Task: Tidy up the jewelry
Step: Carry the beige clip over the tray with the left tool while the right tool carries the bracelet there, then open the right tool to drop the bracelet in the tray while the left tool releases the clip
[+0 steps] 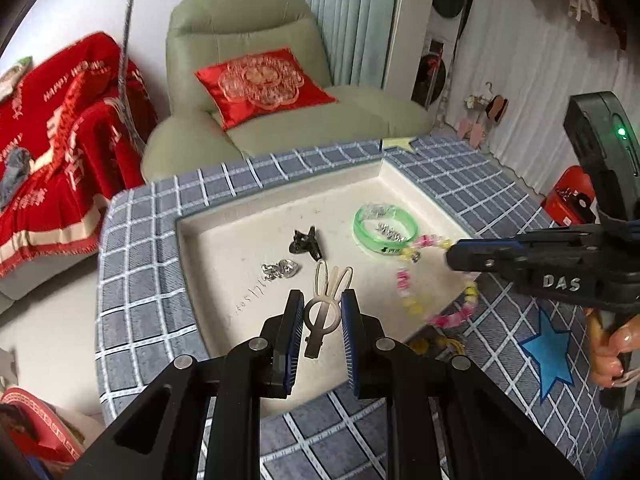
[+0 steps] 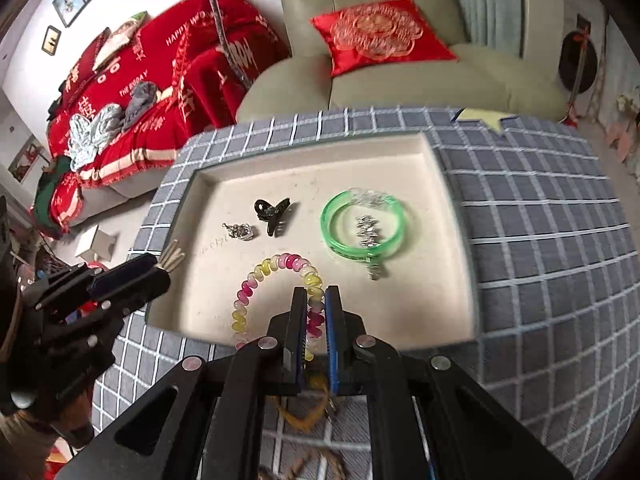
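A cream tray point(image 1: 240, 236) point(image 2: 440, 208) is sunk into a blue checked cover. My left gripper point(image 1: 322, 300) point(image 2: 158, 266) is shut on a beige rabbit-shaped hair clip point(image 1: 326, 280) point(image 2: 173, 258), held over the tray's near left edge. My right gripper point(image 2: 316, 294) point(image 1: 450, 256) is shut on a pink and yellow bead bracelet point(image 2: 280, 262) point(image 1: 404, 280), which dangles over the tray's front right part. In the tray lie a green bangle point(image 1: 384, 226) point(image 2: 336, 236), a silver clip point(image 2: 370, 234), a black claw clip point(image 1: 306, 242) point(image 2: 274, 214) and a silver charm point(image 1: 280, 270) point(image 2: 242, 233).
A yellow-brown cord point(image 2: 304, 414) point(image 1: 438, 346) lies on the checked cover point(image 1: 132, 280) in front of the tray. Behind stand a green armchair point(image 1: 240, 20) with a red cushion point(image 1: 262, 82) and a sofa under a red blanket point(image 1: 60, 140). A hand point(image 1: 612, 350) grips the right tool.
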`<state>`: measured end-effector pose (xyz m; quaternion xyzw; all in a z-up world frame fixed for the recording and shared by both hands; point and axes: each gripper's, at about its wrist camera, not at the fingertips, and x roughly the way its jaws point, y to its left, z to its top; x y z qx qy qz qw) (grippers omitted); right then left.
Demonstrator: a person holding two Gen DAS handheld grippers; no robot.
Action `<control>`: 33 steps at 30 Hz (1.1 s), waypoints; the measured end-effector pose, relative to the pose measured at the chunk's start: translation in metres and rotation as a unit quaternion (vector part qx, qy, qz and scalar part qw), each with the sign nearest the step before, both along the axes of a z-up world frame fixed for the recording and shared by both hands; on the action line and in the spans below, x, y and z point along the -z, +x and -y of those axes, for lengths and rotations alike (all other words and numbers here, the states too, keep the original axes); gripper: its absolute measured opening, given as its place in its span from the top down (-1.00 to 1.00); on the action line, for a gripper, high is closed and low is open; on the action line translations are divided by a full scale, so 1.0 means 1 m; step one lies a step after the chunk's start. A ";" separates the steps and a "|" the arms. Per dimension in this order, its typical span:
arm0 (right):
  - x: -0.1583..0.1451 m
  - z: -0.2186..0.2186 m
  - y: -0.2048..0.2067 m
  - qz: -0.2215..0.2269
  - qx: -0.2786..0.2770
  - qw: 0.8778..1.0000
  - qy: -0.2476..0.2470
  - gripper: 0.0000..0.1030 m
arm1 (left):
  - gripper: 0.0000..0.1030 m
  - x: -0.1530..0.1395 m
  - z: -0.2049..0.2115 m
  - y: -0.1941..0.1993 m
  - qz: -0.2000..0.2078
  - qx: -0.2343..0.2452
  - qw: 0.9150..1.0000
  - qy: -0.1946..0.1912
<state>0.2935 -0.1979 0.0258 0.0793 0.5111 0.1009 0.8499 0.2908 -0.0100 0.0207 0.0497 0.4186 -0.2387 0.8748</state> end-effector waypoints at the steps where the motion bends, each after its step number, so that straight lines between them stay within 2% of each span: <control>1: 0.007 -0.002 0.006 -0.009 0.000 1.000 0.002 0.82 | 0.32 0.005 0.002 0.005 -0.007 0.001 1.000 0.005; 6: 0.033 -0.004 0.022 -0.040 0.002 0.999 0.007 0.82 | 0.31 0.030 0.011 0.029 -0.049 0.008 0.998 0.027; 10: 0.048 -0.001 0.033 -0.048 0.013 0.999 -0.001 0.82 | 0.31 0.047 0.018 0.041 -0.062 0.001 0.997 0.051; 14: 0.052 0.009 0.042 -0.038 0.037 0.999 -0.009 0.82 | 0.31 0.056 0.020 0.051 -0.053 -0.028 0.995 0.074; 21: 0.052 0.020 0.049 -0.015 0.063 0.998 -0.021 0.82 | 0.31 0.067 0.020 0.062 -0.038 -0.070 0.993 0.084; 31: 0.053 0.018 0.043 -0.018 0.059 0.998 -0.024 0.79 | 0.31 0.068 0.025 0.059 -0.023 -0.078 0.992 0.096; 32: 0.052 0.018 0.043 -0.019 0.059 0.998 -0.019 0.77 | 0.31 0.068 0.026 0.057 -0.021 -0.079 0.992 0.098; 33: 0.052 0.019 0.043 -0.019 0.059 0.998 -0.014 0.66 | 0.31 0.068 0.026 0.056 -0.019 -0.079 0.992 0.100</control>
